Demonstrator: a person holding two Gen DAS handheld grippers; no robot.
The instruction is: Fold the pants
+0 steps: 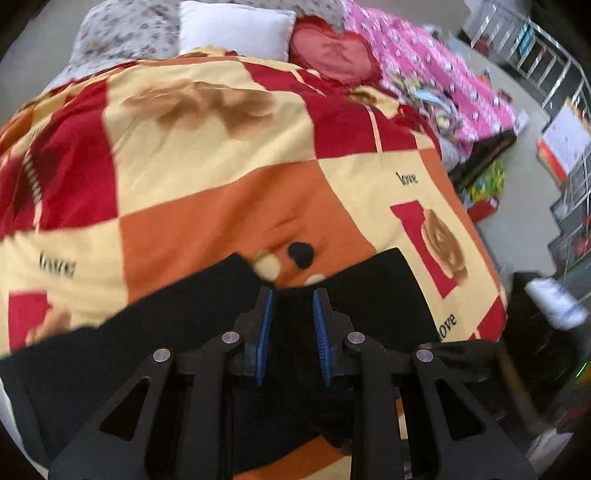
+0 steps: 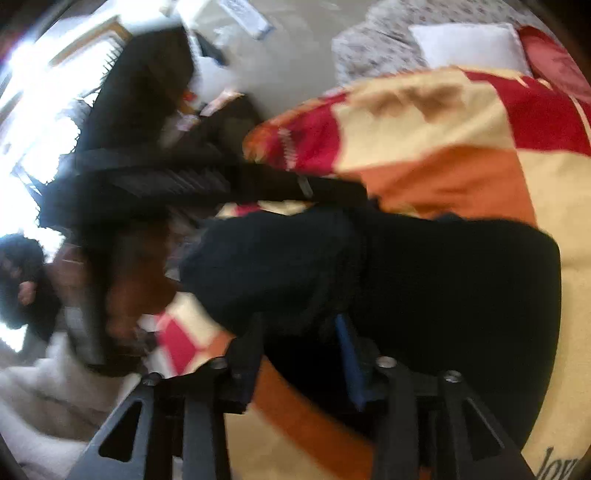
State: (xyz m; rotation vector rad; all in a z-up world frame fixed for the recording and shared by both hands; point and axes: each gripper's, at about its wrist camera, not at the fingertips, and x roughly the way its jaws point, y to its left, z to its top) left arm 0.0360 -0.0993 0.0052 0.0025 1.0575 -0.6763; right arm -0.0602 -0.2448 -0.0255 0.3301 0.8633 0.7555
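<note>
Jaws of the left gripper (image 1: 293, 297) stand apart over the black pants (image 1: 376, 295), gripping nothing. Right gripper (image 2: 299, 321) jaws also parted, pants fabric between them; contact unclear through blur. Pants lie spread on the checked blanket (image 1: 221, 184), at its near edge, well away from the white pillow (image 1: 232, 27).

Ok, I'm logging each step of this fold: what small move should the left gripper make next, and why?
Probably ease the left gripper down and close on the black pants. Its blue pads stand apart with dark fabric showing between them on the checked blanket, so nothing looks pinched yet. Motion blur makes this uncertain.
</note>
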